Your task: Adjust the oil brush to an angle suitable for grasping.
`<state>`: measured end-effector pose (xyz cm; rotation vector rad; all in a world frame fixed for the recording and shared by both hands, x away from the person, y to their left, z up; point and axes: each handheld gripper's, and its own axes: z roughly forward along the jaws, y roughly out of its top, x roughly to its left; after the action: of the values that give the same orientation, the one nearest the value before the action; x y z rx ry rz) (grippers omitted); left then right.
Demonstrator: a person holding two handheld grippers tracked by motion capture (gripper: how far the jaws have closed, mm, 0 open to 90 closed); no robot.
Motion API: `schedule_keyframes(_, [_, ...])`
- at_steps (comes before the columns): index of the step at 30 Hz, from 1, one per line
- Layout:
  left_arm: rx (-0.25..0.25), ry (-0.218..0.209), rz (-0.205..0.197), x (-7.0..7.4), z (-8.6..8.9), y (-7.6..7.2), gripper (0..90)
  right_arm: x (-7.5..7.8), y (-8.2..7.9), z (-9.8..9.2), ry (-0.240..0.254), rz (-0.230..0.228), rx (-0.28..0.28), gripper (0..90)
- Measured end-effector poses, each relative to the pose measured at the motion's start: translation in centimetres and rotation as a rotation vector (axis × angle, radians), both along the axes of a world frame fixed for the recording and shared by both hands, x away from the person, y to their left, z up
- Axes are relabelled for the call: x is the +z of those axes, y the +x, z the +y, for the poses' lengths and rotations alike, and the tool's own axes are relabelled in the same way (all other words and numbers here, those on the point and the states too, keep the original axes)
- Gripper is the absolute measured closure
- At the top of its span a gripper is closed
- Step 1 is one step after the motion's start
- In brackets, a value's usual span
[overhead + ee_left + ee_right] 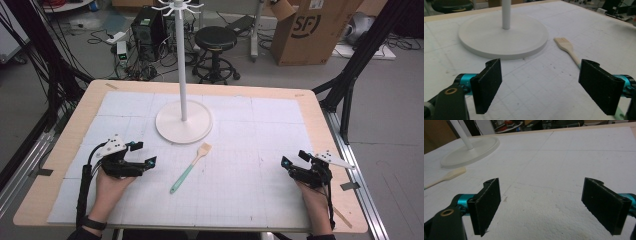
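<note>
since the brush (190, 167) lies on the desk (65, 150) between my two claws, just right of the left claw (142, 153), that one's nearer. its long axis runs diagonally, bristles toward the stand (183, 122), teal handle toward me. both left and right claw (292, 159) gape wide, holding nothing.

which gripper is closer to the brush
The left gripper: the brush lies just to its right, its teal handle end nearest. The right gripper sits farther across the white mat.
</note>
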<state>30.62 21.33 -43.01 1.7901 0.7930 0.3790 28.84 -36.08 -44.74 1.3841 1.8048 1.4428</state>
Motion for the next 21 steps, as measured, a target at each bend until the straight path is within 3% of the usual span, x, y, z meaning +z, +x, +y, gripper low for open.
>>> schedule_keyframes(7, [-0.067,0.006,0.021,-0.1,-1.7,-0.7,28.7,0.0,0.0,0.0,0.001,0.0,-0.002,14.8])
schedule_keyframes(15, [-0.157,0.04,0.052,-0.6,-3.6,-1.8,53.2,0.0,0.0,0.0,0.001,0.001,-0.004,14.8])
schedule_keyframes(21, [-0.223,0.059,0.072,-1.0,-4.8,-2.5,65.3,0.0,0.0,0.0,0.002,0.001,-0.005,14.9])
